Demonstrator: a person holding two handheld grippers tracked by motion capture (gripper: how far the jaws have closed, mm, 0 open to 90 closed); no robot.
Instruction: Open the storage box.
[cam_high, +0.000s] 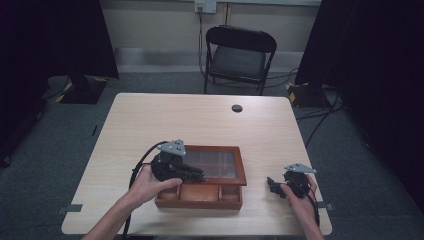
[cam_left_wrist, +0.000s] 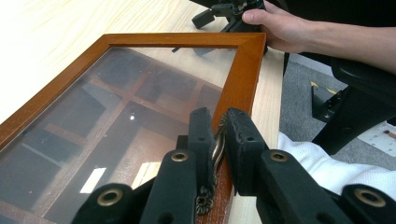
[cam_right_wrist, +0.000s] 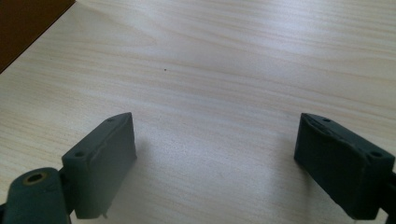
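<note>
Left gripper view is the closest look: the left gripper (cam_left_wrist: 217, 140) has its two black jaws pinched almost together on a small metal handle (cam_left_wrist: 218, 142) at the front edge of a glass lid (cam_left_wrist: 140, 107). The lid has a brown wooden frame and sits tilted up, so it looks partly lifted. I think the glass could crack if it dropped, and it is smooth and slippery, so the little handle or the wood edge is the best place to hold. The wood is stiff and will not bend. Under the glass you can see wooden walls that split the box into small square parts. They look empty, but the glass is dark and shiny, so I cannot be sure. From the high view, the wooden box (cam_high: 200, 197) sits near the front edge of the table (cam_high: 200, 115), with the left gripper (cam_high: 192, 174) on top of it. The open front parts of the box look empty too. Off to the side, well apart from the box, the right gripper (cam_high: 272, 184) rests low by the table. In the right gripper view its jaws are spread wide and hold nothing. Far back, past the table, stands a black chair (cam_high: 240, 52).
</note>
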